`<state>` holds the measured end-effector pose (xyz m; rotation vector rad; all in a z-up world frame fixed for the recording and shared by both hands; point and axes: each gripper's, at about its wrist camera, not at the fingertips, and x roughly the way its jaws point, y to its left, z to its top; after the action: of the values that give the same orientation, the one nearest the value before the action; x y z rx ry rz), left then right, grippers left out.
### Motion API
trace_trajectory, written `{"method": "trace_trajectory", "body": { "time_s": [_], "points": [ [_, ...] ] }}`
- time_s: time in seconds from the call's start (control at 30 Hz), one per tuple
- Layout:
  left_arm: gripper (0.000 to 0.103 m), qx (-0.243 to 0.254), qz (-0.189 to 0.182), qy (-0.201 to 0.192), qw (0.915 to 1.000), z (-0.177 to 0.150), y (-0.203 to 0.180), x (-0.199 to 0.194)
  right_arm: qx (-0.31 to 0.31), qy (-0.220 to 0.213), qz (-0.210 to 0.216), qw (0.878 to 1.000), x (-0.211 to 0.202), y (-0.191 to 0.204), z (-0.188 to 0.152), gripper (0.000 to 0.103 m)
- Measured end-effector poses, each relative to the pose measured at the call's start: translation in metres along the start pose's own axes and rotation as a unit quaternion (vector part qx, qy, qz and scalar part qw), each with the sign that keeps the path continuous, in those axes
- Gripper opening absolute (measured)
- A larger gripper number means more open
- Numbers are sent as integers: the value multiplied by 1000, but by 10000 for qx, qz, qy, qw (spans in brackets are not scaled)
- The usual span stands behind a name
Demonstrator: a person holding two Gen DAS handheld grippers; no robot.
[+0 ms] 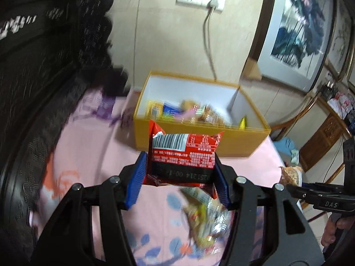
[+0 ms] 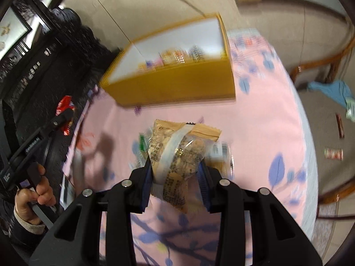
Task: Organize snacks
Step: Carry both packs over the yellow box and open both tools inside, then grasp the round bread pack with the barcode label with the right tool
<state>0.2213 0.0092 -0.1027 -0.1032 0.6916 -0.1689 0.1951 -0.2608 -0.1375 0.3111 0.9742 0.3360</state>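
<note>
1. Bench (image 2: 261, 119): covered in a soft pink floral cloth, rounded edge. The cloth looks loose; a low carry could snag and drag it.
2. Yellow box (image 1: 233, 141): rigid card, white inside, open top, at the far side of the bench near the wall. Several wrapped snacks are already inside. The near wall is tall; a pack released too early would likely hit the rim and drop outside.
3. Left gripper (image 1: 180, 177): the blue ribbed fingers (image 1: 135, 184) are closed on a red snack pack (image 1: 184, 155), a glossy foil pillow with barcode up, held above the bench just short of the box. Slick film and a puffy shape mean slip is judged possible under a fast swing.
4. Right gripper (image 2: 175, 184): fingers are clamped narrow on a tan cracker pack (image 2: 177, 153), part-clear crinkly film, held by its lower half above the bench. Contents look brittle; over-squeeze could crush them.
5. Loose snacks (image 1: 206, 219) lie on the cloth below, blurred. Some packs (image 2: 332, 153) are seen on the floor.
</note>
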Motion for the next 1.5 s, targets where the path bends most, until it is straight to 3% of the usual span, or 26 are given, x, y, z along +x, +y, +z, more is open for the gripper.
{"method": "trace_trajectory", "body": {
  "time_s": [0.3,0.43,0.5,0.53,0.57,0.63,0.7,0.77,1.03,1.17,1.3,1.5],
  "points": [
    [57,478,-207,-856,9950,95,-33,11,-500,-1139,129,9922,-25,29,109,38],
    [59,623,-229,-1009,9927,133,-44,31,-662,-1464,122,9869,-21,38,151,40],
    [80,683,-128,-957,9930,152,-51,46,-877,-1538,-49,9842,-15,46,172,50],
    [94,651,30,-954,9933,160,-52,48,-889,-1544,-174,9839,-14,48,176,72],
    [98,604,155,-1009,9929,164,-53,47,-852,-1678,-256,9818,-21,49,179,79],
    [101,561,149,-1223,9908,166,-53,35,-909,-2022,-187,9749,-37,49,172,86],
    [101,551,94,-1299,9900,159,-51,26,-1034,-2192,-393,9694,-44,47,163,97],
    [101,521,32,-1184,9916,148,-49,22,-1207,-2224,-528,9660,-47,42,149,99],
    [101,233,63,-559,9981,77,-29,19,-1616,-1693,-477,9710,-34,17,88,101],
    [101,153,96,-189,9997,37,-17,15,-2252,-1119,-406,9670,-13,6,45,102],
    [101,169,178,221,9995,2,-8,13,-3195,-400,-403,9459,13,5,4,102],
    [101,104,197,705,9973,-39,1,8,-4194,300,208,9071,45,3,-30,102]
  ]
}}
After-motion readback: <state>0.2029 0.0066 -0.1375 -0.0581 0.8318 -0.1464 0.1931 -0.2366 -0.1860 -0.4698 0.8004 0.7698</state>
